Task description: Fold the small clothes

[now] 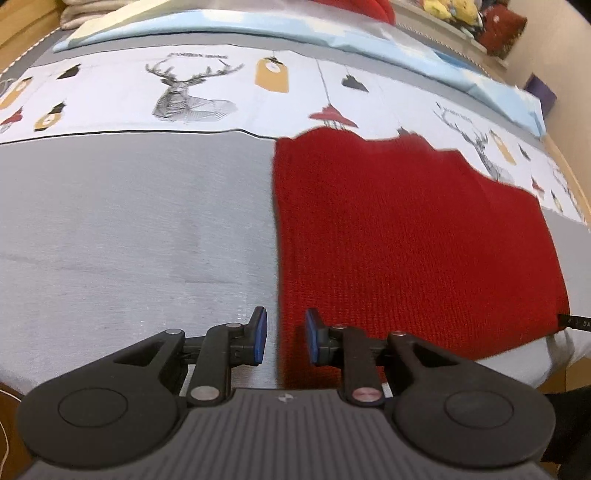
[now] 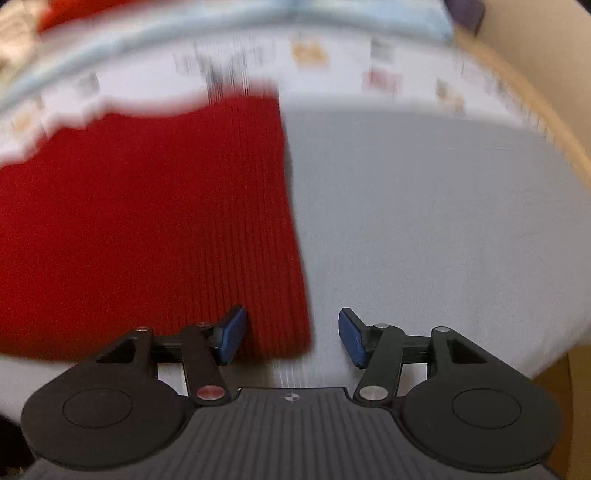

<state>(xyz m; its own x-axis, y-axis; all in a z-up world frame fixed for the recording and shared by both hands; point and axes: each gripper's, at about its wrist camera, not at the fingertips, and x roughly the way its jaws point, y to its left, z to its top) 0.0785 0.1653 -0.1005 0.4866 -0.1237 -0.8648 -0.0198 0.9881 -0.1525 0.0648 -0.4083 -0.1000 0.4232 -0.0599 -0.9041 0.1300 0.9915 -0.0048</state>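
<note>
— Where is the garment?

— The red knit garment (image 1: 406, 236) lies flat on the grey bedspread (image 1: 129, 229), its far edge reaching onto the white band printed with deer and lanterns (image 1: 192, 96). Beyond that band lies a pale blue folded cloth (image 1: 258, 27).

— And the left gripper (image 1: 284, 338)?

— Its blue-padded fingers (image 1: 260, 336) stand apart with nothing between them. They straddle the garment's left edge low over the bed; one finger is over the grey cover, the other over the red knit.

— The right gripper (image 2: 291, 336)?

— Also spread wide and empty. The right wrist view is blurred, but the gripper sits at the garment's (image 2: 147, 221) near right corner: one finger over the ribbed red knit, the other over the grey bedspread (image 2: 424, 221). Whether either finger touches the cloth cannot be told.
</note>
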